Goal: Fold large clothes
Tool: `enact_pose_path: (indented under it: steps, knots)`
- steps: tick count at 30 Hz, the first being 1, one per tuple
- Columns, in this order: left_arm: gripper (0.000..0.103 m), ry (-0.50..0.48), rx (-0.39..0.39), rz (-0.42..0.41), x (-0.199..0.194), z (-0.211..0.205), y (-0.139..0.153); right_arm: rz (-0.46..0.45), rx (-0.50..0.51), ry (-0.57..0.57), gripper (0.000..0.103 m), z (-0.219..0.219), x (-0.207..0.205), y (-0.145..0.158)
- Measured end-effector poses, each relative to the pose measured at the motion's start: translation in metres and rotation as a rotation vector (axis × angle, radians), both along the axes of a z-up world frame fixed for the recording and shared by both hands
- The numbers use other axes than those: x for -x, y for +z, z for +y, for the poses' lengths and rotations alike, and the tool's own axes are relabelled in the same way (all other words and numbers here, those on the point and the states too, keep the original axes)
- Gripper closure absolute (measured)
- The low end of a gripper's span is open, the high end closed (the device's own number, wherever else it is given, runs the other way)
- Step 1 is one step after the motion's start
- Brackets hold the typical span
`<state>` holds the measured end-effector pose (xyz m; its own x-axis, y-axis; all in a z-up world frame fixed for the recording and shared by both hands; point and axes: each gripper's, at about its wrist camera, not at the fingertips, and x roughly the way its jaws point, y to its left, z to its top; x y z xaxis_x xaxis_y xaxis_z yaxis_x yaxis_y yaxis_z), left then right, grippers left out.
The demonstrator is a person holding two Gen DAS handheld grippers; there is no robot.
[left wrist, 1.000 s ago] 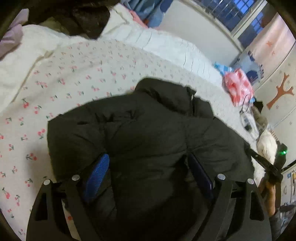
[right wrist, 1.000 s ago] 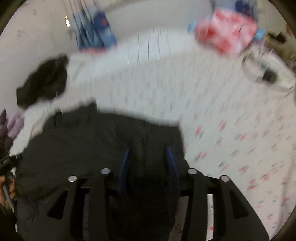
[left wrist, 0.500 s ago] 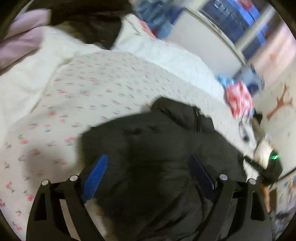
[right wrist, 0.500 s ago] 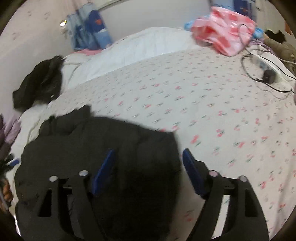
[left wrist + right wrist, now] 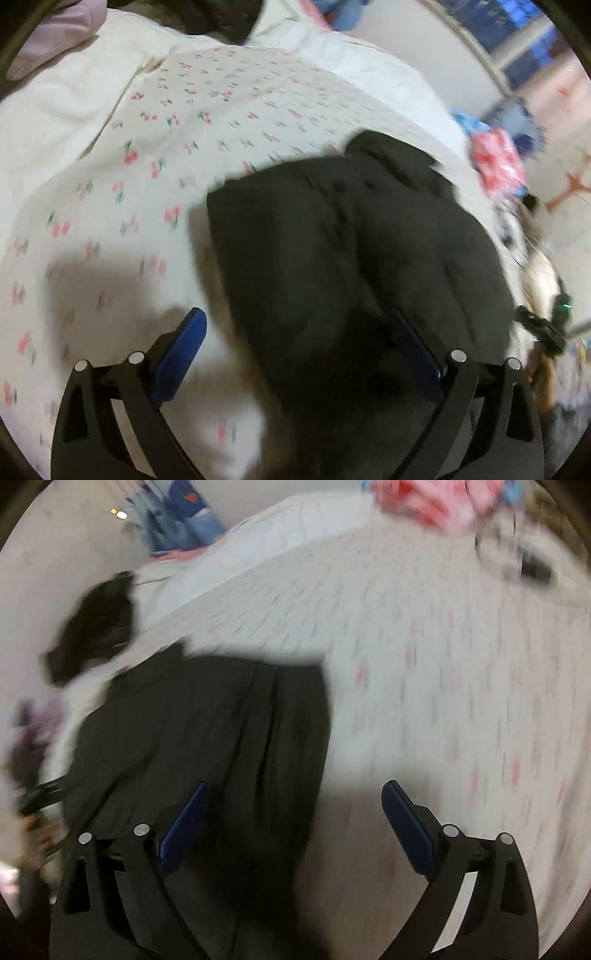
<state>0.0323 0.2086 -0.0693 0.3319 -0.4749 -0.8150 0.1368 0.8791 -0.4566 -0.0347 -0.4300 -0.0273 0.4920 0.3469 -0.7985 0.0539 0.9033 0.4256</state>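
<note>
Both grippers, left (image 5: 295,354) and right (image 5: 295,823), hang spread and empty above the jacket (image 5: 354,251) on the bed (image 5: 177,110) just ahead, seemingly between folds; next, regrip an edge.

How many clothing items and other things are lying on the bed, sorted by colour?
Black: 2, the black padded jacket and a black garment near the pillow end.
Pink: 1, a pink plastic bag.
Lilac: 1, a lilac garment, partly out of frame.
Total: 4.
</note>
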Motion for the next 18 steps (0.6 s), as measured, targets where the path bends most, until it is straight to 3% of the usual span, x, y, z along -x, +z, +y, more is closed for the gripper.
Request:
enact_pose_path:
  steps: [4,10,14,18]
  knots:
    - [0.008,-0.120,0.114,0.044,0.071,0.023,-0.004,0.061,-0.247,0.058,0.012,-0.021,0.108,-0.025]
    - [0.008,-0.180,0.256,0.163,0.180,0.052,-0.033,0.084,-0.495,0.113,0.012,-0.024,0.231,-0.049]
    - [0.008,-0.168,0.358,0.234,0.231,0.069,-0.055,0.136,-0.548,0.154,0.011,-0.019,0.267,-0.078]
    - [0.007,-0.131,0.480,0.259,0.260,0.078,-0.074,0.163,-0.637,0.155,0.011,-0.019,0.274,-0.108]
